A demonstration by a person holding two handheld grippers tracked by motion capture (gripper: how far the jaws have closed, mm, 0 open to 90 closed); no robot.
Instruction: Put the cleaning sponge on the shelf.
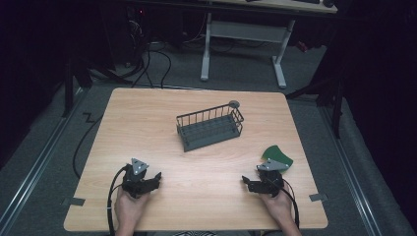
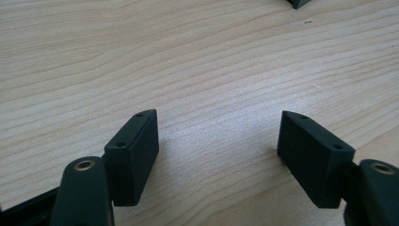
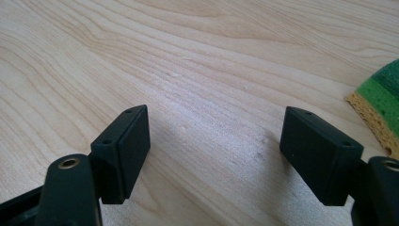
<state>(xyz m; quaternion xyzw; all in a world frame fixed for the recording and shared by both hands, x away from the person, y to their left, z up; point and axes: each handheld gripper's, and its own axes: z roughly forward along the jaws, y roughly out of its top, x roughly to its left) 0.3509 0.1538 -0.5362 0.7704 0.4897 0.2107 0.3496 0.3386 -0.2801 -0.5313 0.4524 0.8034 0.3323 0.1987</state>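
My two claws, left gripper (image 1: 156, 178) and right gripper (image 1: 245, 183), are wide open holding nothing, and my right one could bump the green sponge (image 1: 277, 155) just beside it.

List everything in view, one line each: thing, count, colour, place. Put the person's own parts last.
table: one, light wood grain, centre of the high view.
wire basket: one, dark grey, on the table a little past its middle, set at an angle.
round object: one, grey, at the basket's far right corner; too small to identify.
sponge: one, green top over a yellow-tan layer, near the table's right edge, just beyond the right gripper.
desk: one, white legs, on the floor beyond the table.
cables: several, black, on the grey floor at the far left.
left gripper: one, black, near edge at left, jaws wide apart over bare wood.
right gripper: one, black, near edge at right, jaws wide apart.
hands: two, holding the grippers from the bottom edge.
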